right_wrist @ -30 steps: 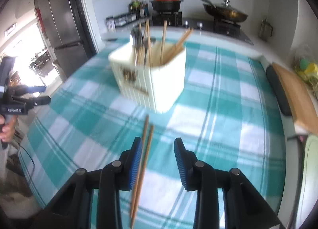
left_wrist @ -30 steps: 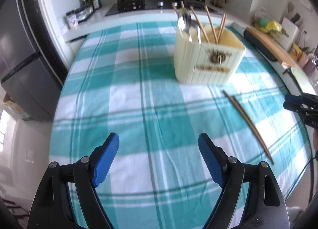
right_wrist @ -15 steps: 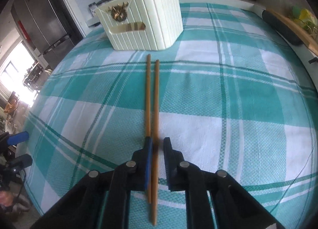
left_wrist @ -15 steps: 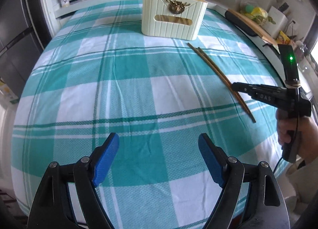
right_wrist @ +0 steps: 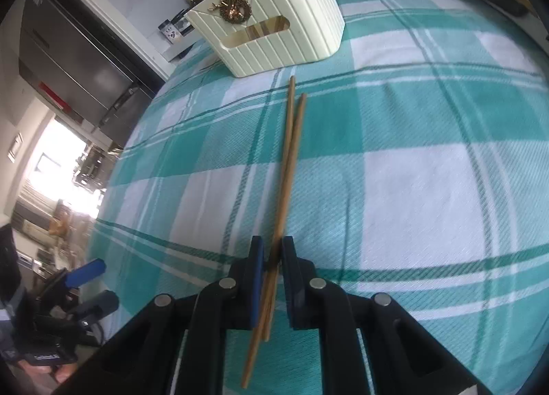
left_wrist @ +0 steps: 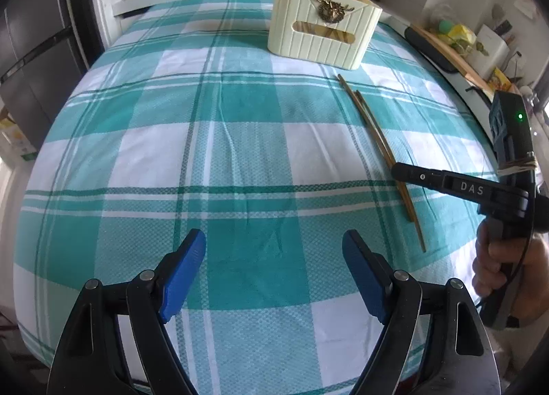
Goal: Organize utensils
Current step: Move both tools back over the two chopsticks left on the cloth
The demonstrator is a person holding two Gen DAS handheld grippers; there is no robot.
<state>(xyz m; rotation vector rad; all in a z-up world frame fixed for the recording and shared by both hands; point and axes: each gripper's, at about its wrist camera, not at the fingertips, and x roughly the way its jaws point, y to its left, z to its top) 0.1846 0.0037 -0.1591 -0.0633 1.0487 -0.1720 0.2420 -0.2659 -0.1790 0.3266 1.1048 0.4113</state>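
A pair of wooden chopsticks [right_wrist: 290, 151] lies on the teal-and-white checked tablecloth, also in the left wrist view [left_wrist: 374, 130]. My right gripper [right_wrist: 273, 251] is shut on the chopsticks near their thick ends; the ends stick out behind the fingers and the pair has crossed slightly. It shows in the left wrist view [left_wrist: 398, 168] at the right. A cream ribbed utensil holder [left_wrist: 322, 31] with a gold emblem stands beyond the chopstick tips [right_wrist: 271, 17] and holds a spoon and more chopsticks. My left gripper [left_wrist: 274, 257] is open and empty above the cloth near the front edge.
A stove with pots stands behind the table. A cutting board [left_wrist: 442, 48] and bags lie on the counter at the right. A dark fridge [left_wrist: 31, 34] stands at the left. The table edge runs close at the right.
My right gripper has come down over the chopsticks' near ends and closed on them; the pair now crosses slightly. My left gripper has pulled back, staying open.
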